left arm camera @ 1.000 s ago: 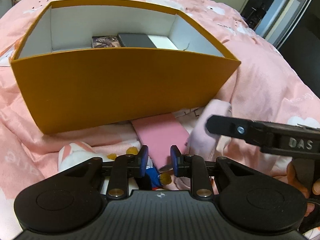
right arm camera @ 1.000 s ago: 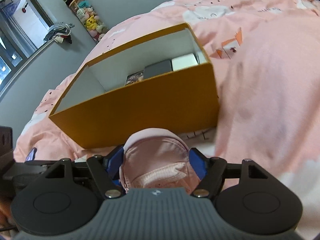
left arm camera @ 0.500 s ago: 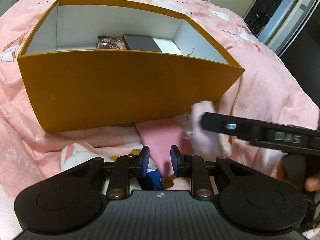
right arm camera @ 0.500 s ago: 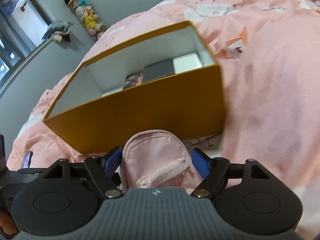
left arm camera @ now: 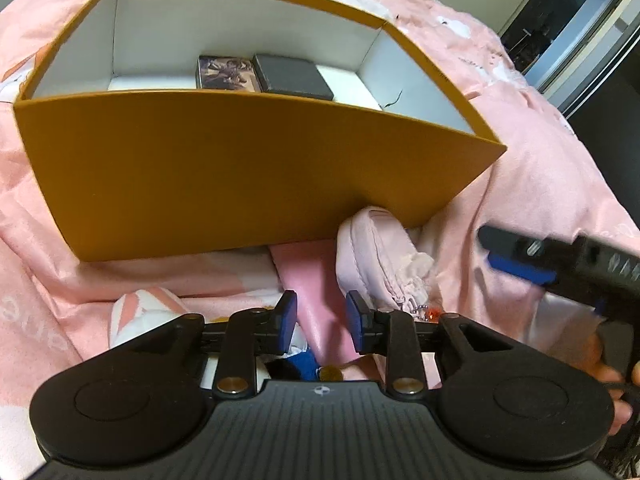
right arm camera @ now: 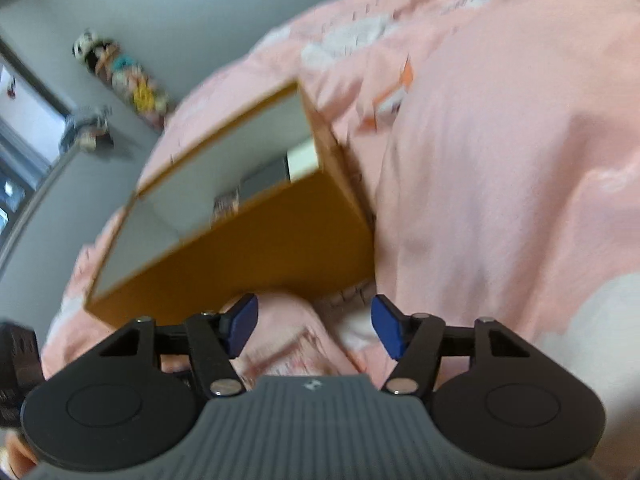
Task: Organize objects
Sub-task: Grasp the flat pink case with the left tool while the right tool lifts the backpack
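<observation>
A bed with a pink printed blanket (left arm camera: 520, 184) fills both views, with a grey wall behind it in the right wrist view. On the blanket stands a big orange box (left arm camera: 248, 176) with white inner walls, open at the top. Inside it, near the far wall, a dark flat case (left arm camera: 294, 77) lies just beside a small box with a picture (left arm camera: 227, 73), and they seem to touch. In front of the orange box, against its near wall, lies a small pink pouch (left arm camera: 376, 256), next to a flat pink card (left arm camera: 316, 292) on the blanket. The right gripper (right arm camera: 314, 326) is wide open and holds nothing; the pouch lies below it, between its blue pads, but this view is blurred. The left gripper (left arm camera: 322, 320) has a narrow gap between its fingers, open above the pink card, gripping nothing. A small blue thing (left arm camera: 306, 362) lies low under it.
</observation>
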Available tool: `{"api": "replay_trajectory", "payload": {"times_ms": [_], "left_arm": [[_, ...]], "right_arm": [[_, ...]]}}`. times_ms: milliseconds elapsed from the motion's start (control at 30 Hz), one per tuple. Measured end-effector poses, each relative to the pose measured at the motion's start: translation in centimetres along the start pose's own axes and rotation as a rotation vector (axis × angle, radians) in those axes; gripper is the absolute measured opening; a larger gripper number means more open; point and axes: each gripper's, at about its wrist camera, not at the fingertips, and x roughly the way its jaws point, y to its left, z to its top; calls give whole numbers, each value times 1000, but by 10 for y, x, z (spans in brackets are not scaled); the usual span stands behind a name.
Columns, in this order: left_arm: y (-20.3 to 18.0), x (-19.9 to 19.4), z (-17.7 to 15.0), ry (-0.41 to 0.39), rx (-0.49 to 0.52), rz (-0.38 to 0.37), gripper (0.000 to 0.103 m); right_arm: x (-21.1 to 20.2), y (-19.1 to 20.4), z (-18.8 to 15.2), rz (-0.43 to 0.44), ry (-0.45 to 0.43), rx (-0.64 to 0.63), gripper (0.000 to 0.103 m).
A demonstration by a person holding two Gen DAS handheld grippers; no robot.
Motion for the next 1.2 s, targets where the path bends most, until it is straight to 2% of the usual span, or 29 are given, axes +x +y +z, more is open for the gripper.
{"api": "replay_trajectory", "payload": {"times_ms": [133,233,333,433,467,500,533,600,667,767,800,967,1200], "left_arm": [[0,10,5,30,-14,15,35],[1,17,8,52,-19,31,34],[3,24,10,70,-26,44,34],[4,33,12,88,-28,58,34],[4,35,13,93,-29,65,34],[5,36,13,97,-31,63,34],[5,38,14,100,-37,56,38],[5,41,15,110,-42,43,45],[3,46,17,120,-37,36,57],[3,53,19,130,-51,28,63],[3,55,19,130,-58,24,62],[3,50,18,113,-74,30,46],[2,34,14,75,-116,38,29]], "right_arm": [[29,-2,-2,26,120,-19,69],[46,-10,-2,47,184,1,74],[60,-21,-1,79,225,36,73],[68,-25,-2,127,261,69,52],[66,-25,-3,119,259,68,45],[63,-23,-4,109,255,62,42],[59,-22,-4,99,245,60,36],[46,-19,-5,58,200,49,33],[38,-15,-4,-14,150,22,32],[36,-18,-5,-46,142,37,32],[38,-19,-4,-52,147,39,32],[40,-22,-3,-59,153,61,32],[40,-17,-2,-70,150,47,31]]}}
